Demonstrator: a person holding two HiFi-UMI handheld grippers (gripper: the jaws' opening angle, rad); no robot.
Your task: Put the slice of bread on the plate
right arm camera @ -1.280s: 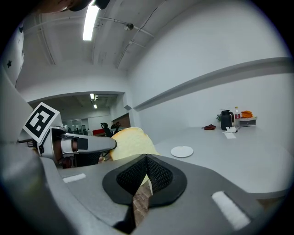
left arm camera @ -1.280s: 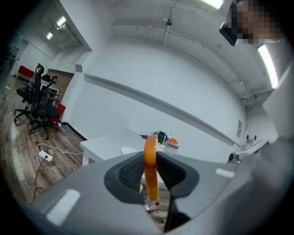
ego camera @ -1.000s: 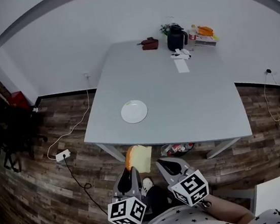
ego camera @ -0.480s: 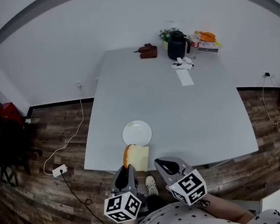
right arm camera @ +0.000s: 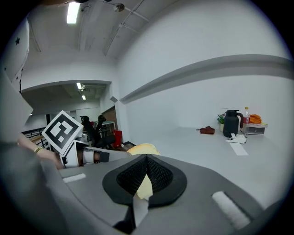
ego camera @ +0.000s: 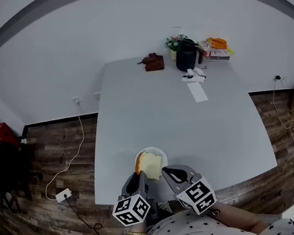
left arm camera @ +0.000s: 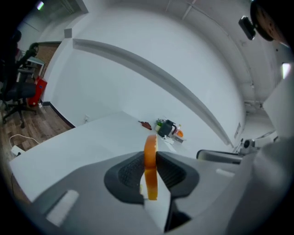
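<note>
Over the plate (ego camera: pixel 162 152), at the table's (ego camera: pixel 191 130) near edge — left gripper (ego camera: pixel 138 176) clamped on the bread (ego camera: pixel 149 164), slice upright. Right gripper (ego camera: pixel 171 171) closed, empty, just beside. Carry looks done; next — lower, lay it flat, let go

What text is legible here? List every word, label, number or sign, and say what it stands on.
No text can be read as words or numbers.
Left marker cube: black-and-white code squares, no letters.
Right marker cube: the same.
Bottle: label too small to read.
Box beside it: print too small to read.
</note>
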